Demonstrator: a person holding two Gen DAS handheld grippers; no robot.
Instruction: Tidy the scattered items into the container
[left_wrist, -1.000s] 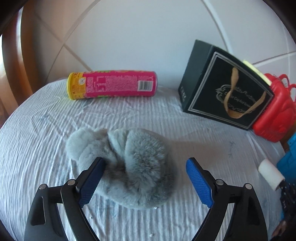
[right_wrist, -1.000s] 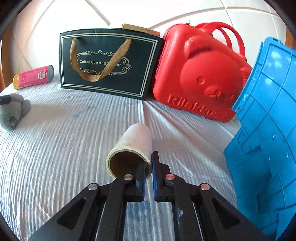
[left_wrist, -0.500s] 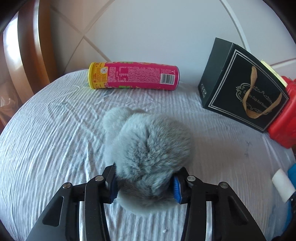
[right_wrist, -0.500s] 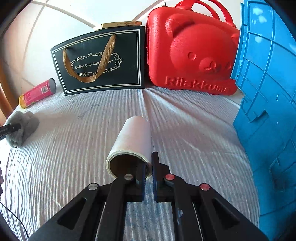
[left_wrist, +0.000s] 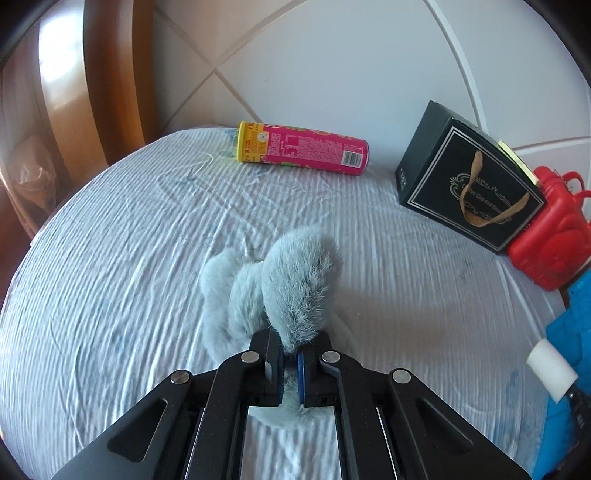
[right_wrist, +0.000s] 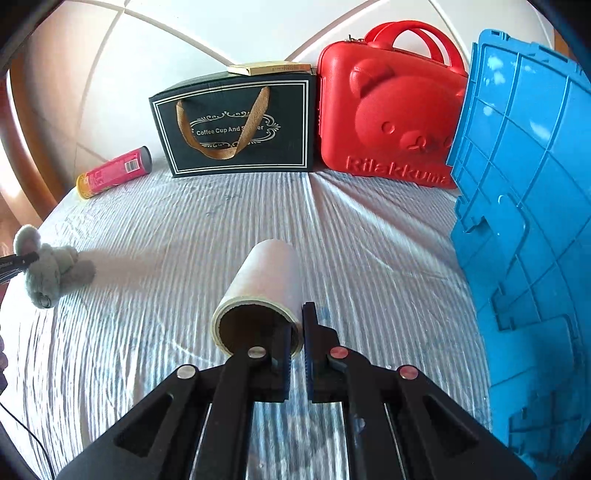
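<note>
Grey plush toy (left_wrist: 291, 291) is pinched in your left gripper (left_wrist: 290, 363), whose fingers have just been closing and now clamp the fur, the toy hanging over the white bed sheet (left_wrist: 129, 258). Your right gripper (right_wrist: 295, 341) has its fingers closed on the wall of the paper roll (right_wrist: 266, 280). To its right stands the blue container (right_wrist: 524, 229). Against the headboard sit a pink snack tube (left_wrist: 303, 152), a black gift bag (right_wrist: 236, 125) and a red case (right_wrist: 388, 107).

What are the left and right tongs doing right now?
Left tongs: just closed, shut on grey plush toy.
Right tongs: shut on paper roll, pinching its wall.
</note>
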